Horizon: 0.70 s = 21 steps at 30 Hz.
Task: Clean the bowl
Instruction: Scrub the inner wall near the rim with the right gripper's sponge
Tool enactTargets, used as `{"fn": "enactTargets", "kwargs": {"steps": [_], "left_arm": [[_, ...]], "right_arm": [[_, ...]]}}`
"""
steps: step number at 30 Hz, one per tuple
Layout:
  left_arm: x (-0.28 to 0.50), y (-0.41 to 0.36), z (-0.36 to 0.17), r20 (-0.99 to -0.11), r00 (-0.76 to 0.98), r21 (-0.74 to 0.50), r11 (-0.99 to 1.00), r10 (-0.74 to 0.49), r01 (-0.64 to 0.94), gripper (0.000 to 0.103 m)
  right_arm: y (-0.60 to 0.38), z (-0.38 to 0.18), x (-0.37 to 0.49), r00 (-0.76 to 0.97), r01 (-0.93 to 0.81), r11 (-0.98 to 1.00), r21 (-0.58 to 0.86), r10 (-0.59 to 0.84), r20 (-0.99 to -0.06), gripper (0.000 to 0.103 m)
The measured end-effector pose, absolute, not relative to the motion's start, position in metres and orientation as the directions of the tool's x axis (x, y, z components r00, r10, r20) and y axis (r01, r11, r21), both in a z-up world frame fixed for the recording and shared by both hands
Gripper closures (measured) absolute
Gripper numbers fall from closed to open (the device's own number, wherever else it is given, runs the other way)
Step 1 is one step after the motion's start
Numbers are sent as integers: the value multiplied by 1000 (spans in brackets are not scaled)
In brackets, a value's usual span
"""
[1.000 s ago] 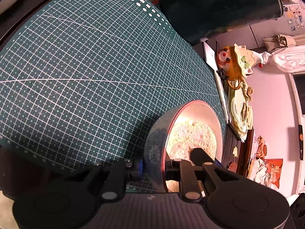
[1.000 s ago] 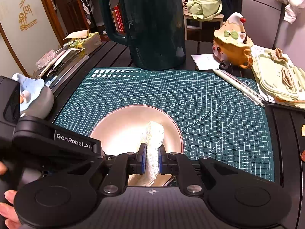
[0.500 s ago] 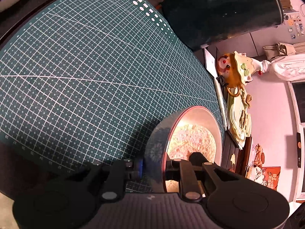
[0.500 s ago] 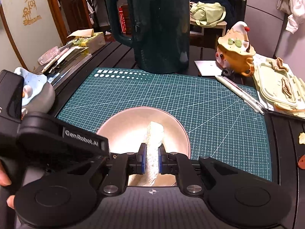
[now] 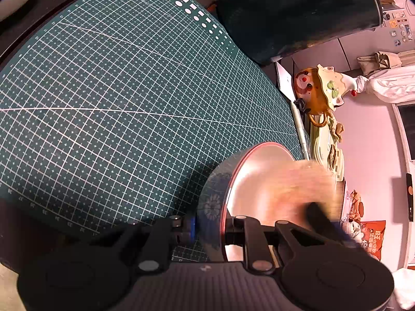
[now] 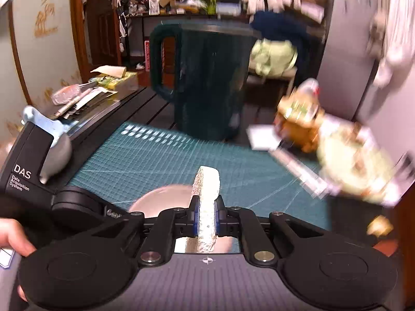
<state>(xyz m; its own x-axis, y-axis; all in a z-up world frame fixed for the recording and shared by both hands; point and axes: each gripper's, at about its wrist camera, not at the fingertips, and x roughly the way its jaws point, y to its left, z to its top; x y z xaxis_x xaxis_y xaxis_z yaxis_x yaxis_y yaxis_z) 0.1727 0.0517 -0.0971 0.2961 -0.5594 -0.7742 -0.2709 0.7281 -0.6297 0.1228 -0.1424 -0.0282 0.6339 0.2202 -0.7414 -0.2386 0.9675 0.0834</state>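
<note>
— Left gripper (image 5: 208,226)?
— Clamped on the rim of the shallow metal bowl with a reddish edge (image 5: 249,181), one finger outside against the patterned wall, one inside. Bowl tipped up on its side over the near right corner of the green gridded cutting mat (image 5: 116,103).
— Right gripper (image 6: 206,216)?
— Closed tight on the pale, porous sponge slab (image 6: 206,199), pinched upright between the blue pads (image 6: 196,215). Top of the sponge standing clear above the bowl's rim; from the left wrist camera only a blurred pale smear across the bowl's far side, with a dark blurred finger beside it. Contact with the bowl impossible to judge through the blur.
— Around them?
— Tall dark green jug with a loop handle (image 6: 207,83) just past the mat's far edge. Orange ceramic figure pot with a cream lid (image 5: 319,93) off the far right corner, with a white card (image 6: 263,137) between it and the jug. Pale green lidded tray (image 5: 326,150) and a long pale pen (image 5: 301,129) along the mat's right edge. Grey-blue rounded figure (image 6: 55,145) off the left edge, partly hidden behind the left gripper's black housing marked DAS (image 6: 24,160). A hand (image 6: 14,235) at that housing's lower end.
— Anything in the way?
— Mat itself bare apart from the bowl. Right side of the right wrist view heavily smeared, small items there unreadable.
</note>
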Motion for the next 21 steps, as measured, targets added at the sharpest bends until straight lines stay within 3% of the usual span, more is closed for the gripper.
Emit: {"fn": "enactTargets", "kwargs": {"steps": [2,5,12,15,21], "left_arm": [[172,52,-97,-774,296,-630,729,-560,-269,85],[173,52,-97,-774,294,-629,730,-560,-266,85],[172,53,-97,-776,292,-627,734,-558,-263,85],[172,52,-97,-777,292,-625,735,-557,-263,85],[175,51,-97,-779,289,-623,738,-556,-260,85]], "right_arm": [[-141,-48,129,583,-226,967,114,228,-780,93],[-135,-52,129,600,-233,972,25,164,-783,93],[-131,-15,113,718,-237,965,-113,96,-690,93],[-139,-7,114,706,-243,970,-22,162,-689,93],[-127,-40,122,645,-266,963,-45,143,-750,93]]}}
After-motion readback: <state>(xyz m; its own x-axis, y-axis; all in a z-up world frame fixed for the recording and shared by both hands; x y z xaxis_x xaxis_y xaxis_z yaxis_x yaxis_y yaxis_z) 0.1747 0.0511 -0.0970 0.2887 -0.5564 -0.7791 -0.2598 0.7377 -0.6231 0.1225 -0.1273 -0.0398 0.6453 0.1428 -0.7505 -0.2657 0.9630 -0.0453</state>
